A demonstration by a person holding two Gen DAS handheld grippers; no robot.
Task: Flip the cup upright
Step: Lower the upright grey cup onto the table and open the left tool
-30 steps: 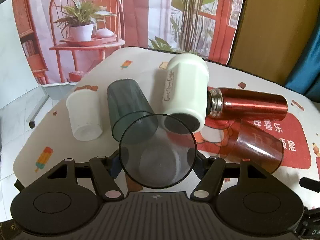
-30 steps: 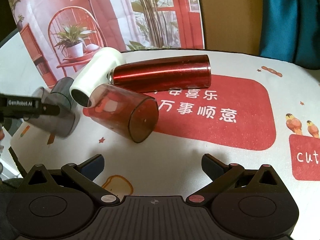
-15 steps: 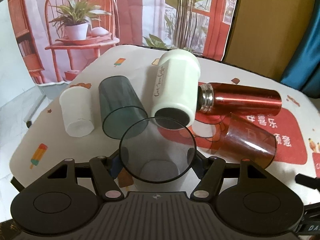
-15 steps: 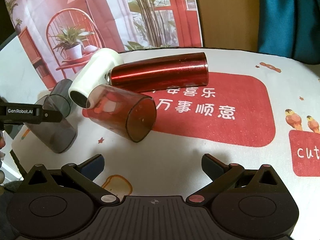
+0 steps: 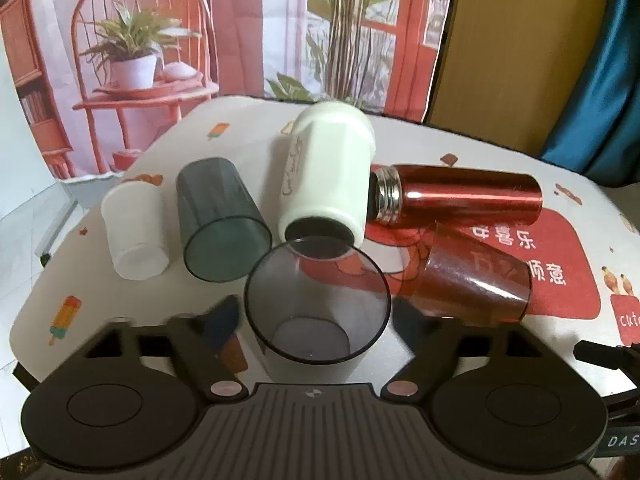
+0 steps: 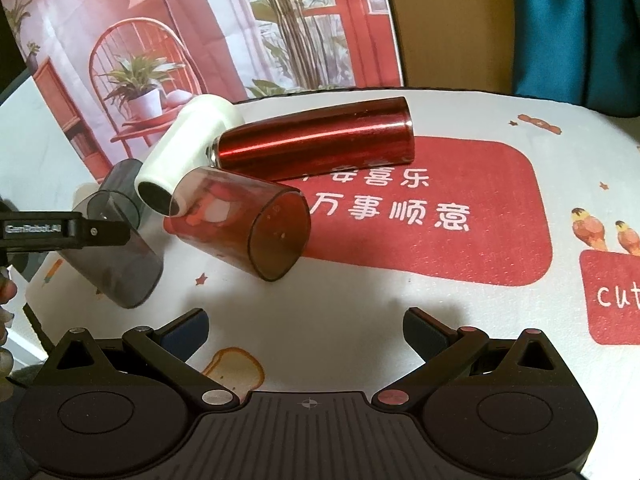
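A smoky grey see-through cup (image 5: 316,304) stands near upright on the table between my left gripper's (image 5: 316,320) fingers, mouth up. The fingers stand wider than the cup, with gaps on both sides. The same cup (image 6: 116,264) shows at the left of the right wrist view, with a left finger (image 6: 64,232) beside it. My right gripper (image 6: 306,328) is open and empty over bare tablecloth, near the red see-through cup (image 6: 244,228) lying on its side.
Lying on the table: a white cup (image 5: 134,232), a dark green tumbler (image 5: 220,220), a cream mug (image 5: 328,184), a red metal bottle (image 5: 460,196) and the red cup (image 5: 476,276). The table edge (image 5: 28,312) runs along the left.
The grey cup has tipped from mouth-toward-camera to near upright and come down onto the table. My left fingers have spread away from it. My right gripper has barely moved.
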